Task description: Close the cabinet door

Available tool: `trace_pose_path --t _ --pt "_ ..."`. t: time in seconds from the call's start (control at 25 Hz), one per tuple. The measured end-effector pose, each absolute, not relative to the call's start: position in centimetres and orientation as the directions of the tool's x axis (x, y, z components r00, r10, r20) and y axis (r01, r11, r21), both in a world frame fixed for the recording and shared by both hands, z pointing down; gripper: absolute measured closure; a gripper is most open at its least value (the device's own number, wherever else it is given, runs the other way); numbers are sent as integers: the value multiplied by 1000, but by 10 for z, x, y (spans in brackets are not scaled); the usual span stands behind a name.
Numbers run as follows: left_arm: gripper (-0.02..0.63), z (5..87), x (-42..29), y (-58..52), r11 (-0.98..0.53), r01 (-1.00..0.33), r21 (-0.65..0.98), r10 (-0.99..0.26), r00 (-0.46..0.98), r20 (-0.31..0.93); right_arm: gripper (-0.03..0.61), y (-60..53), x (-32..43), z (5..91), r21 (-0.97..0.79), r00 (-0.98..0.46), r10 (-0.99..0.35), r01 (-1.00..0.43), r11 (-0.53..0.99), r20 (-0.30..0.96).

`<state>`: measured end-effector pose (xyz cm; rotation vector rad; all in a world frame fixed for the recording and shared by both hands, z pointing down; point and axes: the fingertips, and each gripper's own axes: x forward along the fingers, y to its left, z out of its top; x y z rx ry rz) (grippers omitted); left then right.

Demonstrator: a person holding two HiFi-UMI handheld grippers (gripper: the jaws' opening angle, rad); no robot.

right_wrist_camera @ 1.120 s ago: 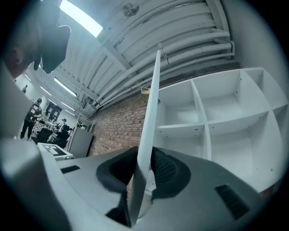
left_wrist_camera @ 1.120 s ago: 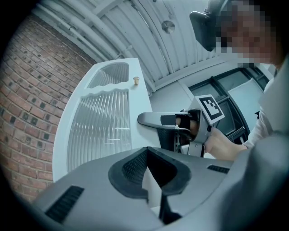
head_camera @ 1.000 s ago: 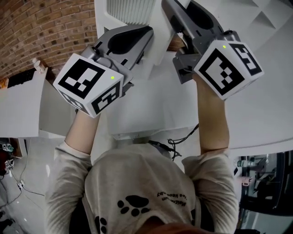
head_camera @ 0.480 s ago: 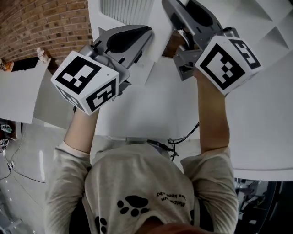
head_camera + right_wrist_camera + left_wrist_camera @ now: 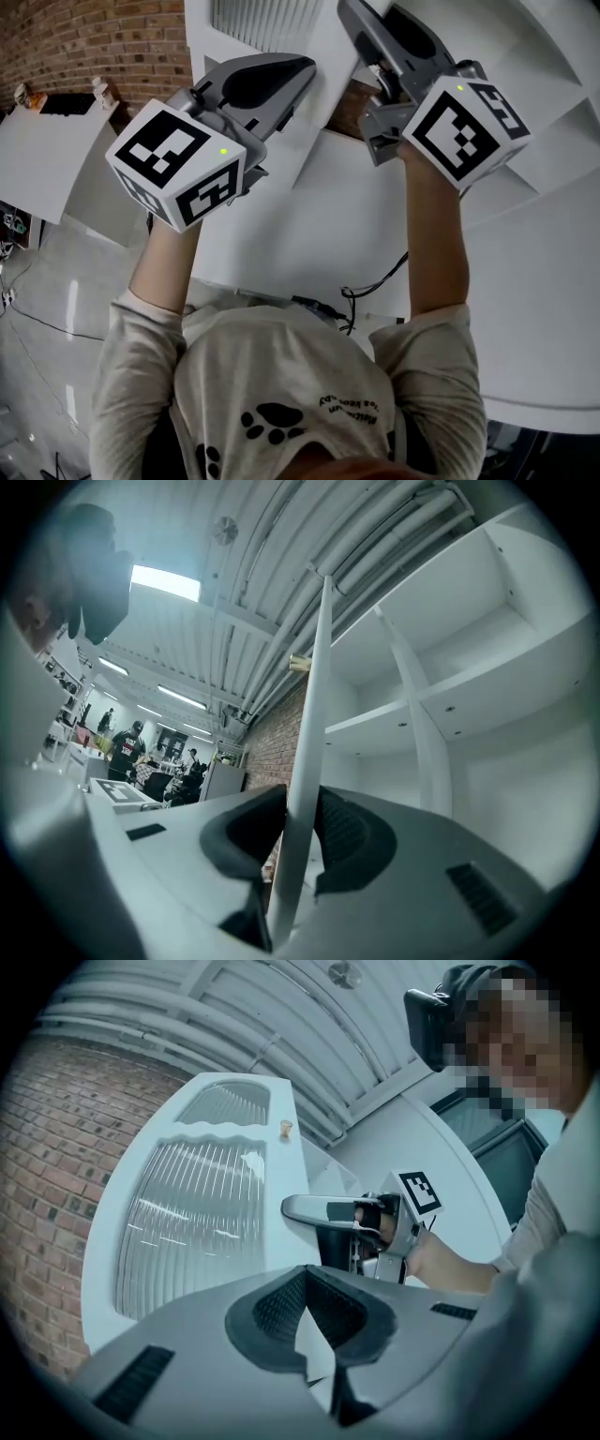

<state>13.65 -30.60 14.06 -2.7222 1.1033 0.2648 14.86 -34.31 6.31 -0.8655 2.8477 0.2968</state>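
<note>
The white cabinet door (image 5: pixel 197 1222) has a ribbed glass panel and a small knob (image 5: pixel 285 1129). In the right gripper view I see it edge-on as a thin white slab (image 5: pixel 314 696) running up from between the jaws. My right gripper (image 5: pixel 302 803) is shut on that door edge, and it also shows in the head view (image 5: pixel 352 14) and in the left gripper view (image 5: pixel 323 1211). My left gripper (image 5: pixel 306 1274) has its pads together with nothing in them, just in front of the door's face (image 5: pixel 298 70). The open white shelves (image 5: pixel 450 686) lie right of the door.
A brick wall (image 5: pixel 84 37) stands to the left behind the cabinet. White boards (image 5: pixel 47 159) lean at the left, and a black cable (image 5: pixel 361 286) hangs below the cabinet side. People stand far off in the room (image 5: pixel 127 747).
Both hands have swung sideways together with the door, and the room behind them has slid across the head view. The right gripper's hold on the door edge is unchanged.
</note>
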Motion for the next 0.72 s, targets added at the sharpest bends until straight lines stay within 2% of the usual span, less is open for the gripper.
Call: trace_pose_path --t 0.72 --pt "604 151 155 -343 -695 -710 -116 -685 702 -194 483 -375 164 63 141 -874 -441 -472 870 -204"
